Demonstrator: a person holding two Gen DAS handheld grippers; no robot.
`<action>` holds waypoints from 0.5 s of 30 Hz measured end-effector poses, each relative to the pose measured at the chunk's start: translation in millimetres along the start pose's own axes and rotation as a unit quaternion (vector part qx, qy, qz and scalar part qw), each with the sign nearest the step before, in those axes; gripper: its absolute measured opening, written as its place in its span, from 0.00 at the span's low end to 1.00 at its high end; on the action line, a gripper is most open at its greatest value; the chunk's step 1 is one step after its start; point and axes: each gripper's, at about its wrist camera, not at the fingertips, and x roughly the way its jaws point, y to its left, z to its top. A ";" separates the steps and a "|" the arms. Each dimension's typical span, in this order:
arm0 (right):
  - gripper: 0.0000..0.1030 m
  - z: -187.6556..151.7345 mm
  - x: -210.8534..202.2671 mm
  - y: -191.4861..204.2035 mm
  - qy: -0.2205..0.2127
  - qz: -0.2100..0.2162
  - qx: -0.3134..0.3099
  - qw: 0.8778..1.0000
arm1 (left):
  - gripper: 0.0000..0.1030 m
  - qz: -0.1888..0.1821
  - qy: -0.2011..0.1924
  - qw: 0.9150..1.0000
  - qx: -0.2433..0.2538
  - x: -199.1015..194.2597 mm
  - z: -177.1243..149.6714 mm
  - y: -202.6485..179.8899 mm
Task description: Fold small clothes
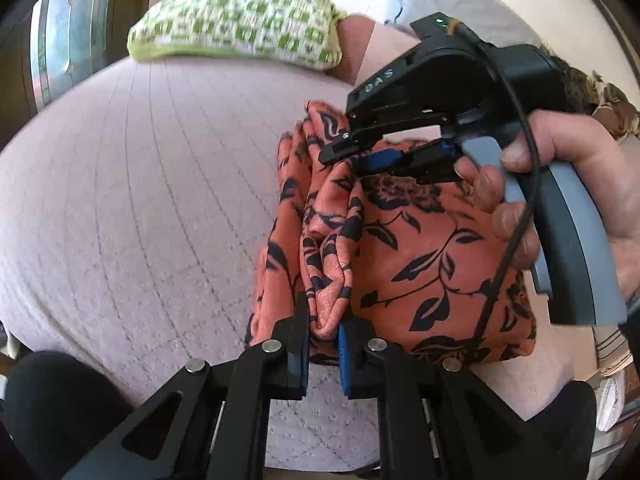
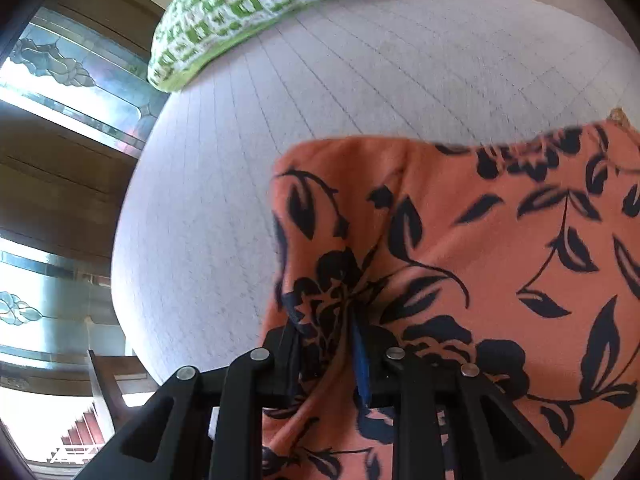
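Note:
An orange garment with black leaf print lies bunched on the pale quilted bedspread. My left gripper is shut on a fold at its near edge. My right gripper, held by a hand, is shut on the garment's far edge. In the right wrist view the same garment fills the right side, and my right gripper pinches a gathered fold of it.
A green and white knitted pillow lies at the far end of the bed; it also shows in the right wrist view. A stained glass window and a wooden chair stand to the left.

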 end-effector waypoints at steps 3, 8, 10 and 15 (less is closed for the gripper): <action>0.22 4.7 -27.5 16.7 -0.026 0.014 -0.023 0.999 | 0.11 0.012 -0.047 0.998 0.030 -24.1 -1.5 -8.8; 0.24 9.2 -32.4 39.4 -0.043 -0.019 -0.059 0.997 | 0.11 0.033 -0.059 0.997 0.045 -34.8 -11.7 -15.4; 0.38 5.9 -6.3 45.1 -0.003 -0.093 -0.080 0.992 | 0.11 0.028 0.007 0.999 0.030 -9.3 -17.7 -10.0; 0.66 -2.5 1.3 78.4 -0.014 -0.204 -0.170 0.964 | 0.11 0.021 0.009 0.999 0.025 -8.0 -18.0 -9.6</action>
